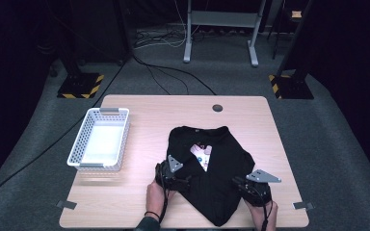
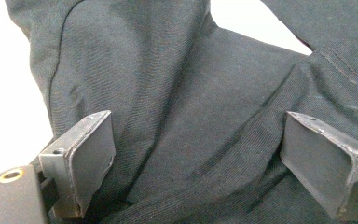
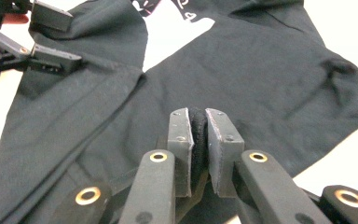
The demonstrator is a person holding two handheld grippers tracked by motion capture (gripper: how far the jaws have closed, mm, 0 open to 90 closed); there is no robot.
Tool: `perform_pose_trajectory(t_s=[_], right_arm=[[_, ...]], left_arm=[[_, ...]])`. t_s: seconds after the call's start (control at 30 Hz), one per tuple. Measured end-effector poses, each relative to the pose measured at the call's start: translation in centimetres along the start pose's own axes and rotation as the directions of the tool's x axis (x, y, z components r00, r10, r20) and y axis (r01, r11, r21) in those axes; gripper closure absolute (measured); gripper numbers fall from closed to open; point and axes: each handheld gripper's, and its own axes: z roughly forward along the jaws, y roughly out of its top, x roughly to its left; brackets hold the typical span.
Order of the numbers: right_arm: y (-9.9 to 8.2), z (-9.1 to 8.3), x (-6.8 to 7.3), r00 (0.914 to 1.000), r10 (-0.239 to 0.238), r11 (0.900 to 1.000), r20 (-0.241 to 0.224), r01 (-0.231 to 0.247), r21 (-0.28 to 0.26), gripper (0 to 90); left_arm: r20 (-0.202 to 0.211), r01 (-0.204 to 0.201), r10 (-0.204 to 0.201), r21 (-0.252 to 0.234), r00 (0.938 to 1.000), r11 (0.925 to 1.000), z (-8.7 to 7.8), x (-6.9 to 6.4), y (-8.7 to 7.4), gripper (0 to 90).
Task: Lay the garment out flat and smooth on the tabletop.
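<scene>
While rt tongs (image 3: 198, 135) pinch black shirt (image 3: 261, 79), lt tongs (image 2: 196, 154) spread, high view adds basket (image 1: 84, 139), maybe empty.

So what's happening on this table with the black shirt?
A person is handling a black T-shirt on a wooden table with a hand-held gripper in each hand. The right gripper has its fingers pinched shut on a bunch of the cloth. The left gripper stands wide open over the fabric, gripping nothing. A white basket sits empty to the left.
</scene>
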Motion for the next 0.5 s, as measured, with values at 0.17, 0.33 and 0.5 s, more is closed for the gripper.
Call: perform_pose_trajectory(t_s=[0.17, 0.33, 0.5], right_arm=[[-1.1, -1.6, -0.7, 0.9998, 0.01, 0.9999, 0.015, -0.01, -0.007, 80.7], [-2.3, -2.6, -1.5, 0.999, 0.043, 0.9991, 0.011, -0.043, -0.004, 80.6], [-3.6, -3.5, -1.9, 0.9979, 0.061, 0.9981, 0.022, -0.061, -0.003, 80.4]], left_arm=[[-0.002, 0.0, 0.0, -0.001, 1.0, 1.0, 0.0, 0.0, 0.0, 10.7], [-0.002, 0.0, 0.0, -0.001, 1.0, 1.0, 0.0, 0.0, 0.0, 10.7], [-0.002, 0.001, -0.001, 0.0, 1.0, 1.0, 0.0, 0.0, 0.0, 10.7]])
